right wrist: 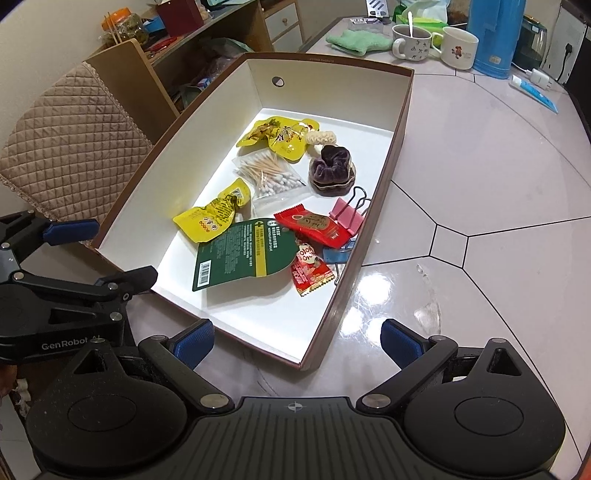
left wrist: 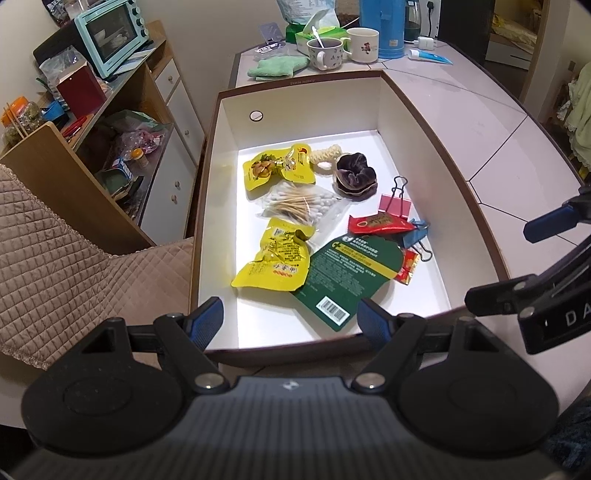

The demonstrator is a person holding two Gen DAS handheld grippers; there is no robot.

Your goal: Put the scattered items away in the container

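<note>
A brown-rimmed white box (left wrist: 424, 122) (right wrist: 400, 122) sits on the tiled table. Inside lie two yellow snack packets (left wrist: 271, 264) (right wrist: 212, 218), a bag of cotton swabs (left wrist: 299, 203) (right wrist: 267, 175), a purple scrunchie (left wrist: 354, 177) (right wrist: 332, 168), a green packet (left wrist: 343, 277) (right wrist: 240, 251), red sachets (left wrist: 378, 223) (right wrist: 314, 225), and pink and blue binder clips (left wrist: 397, 205) (right wrist: 347, 216). My left gripper (left wrist: 291, 323) (right wrist: 99, 251) is open and empty above the box's near edge. My right gripper (right wrist: 297, 338) (left wrist: 517, 258) is open and empty above the box's near right corner.
Two mugs (left wrist: 327, 51) (right wrist: 412, 42), a green cloth (left wrist: 277, 66), a blue flask (right wrist: 495, 37) and a tube (right wrist: 533, 92) stand at the table's far end. A quilted chair (left wrist: 55, 258) and shelves with a mint oven (left wrist: 110, 33) are to the left.
</note>
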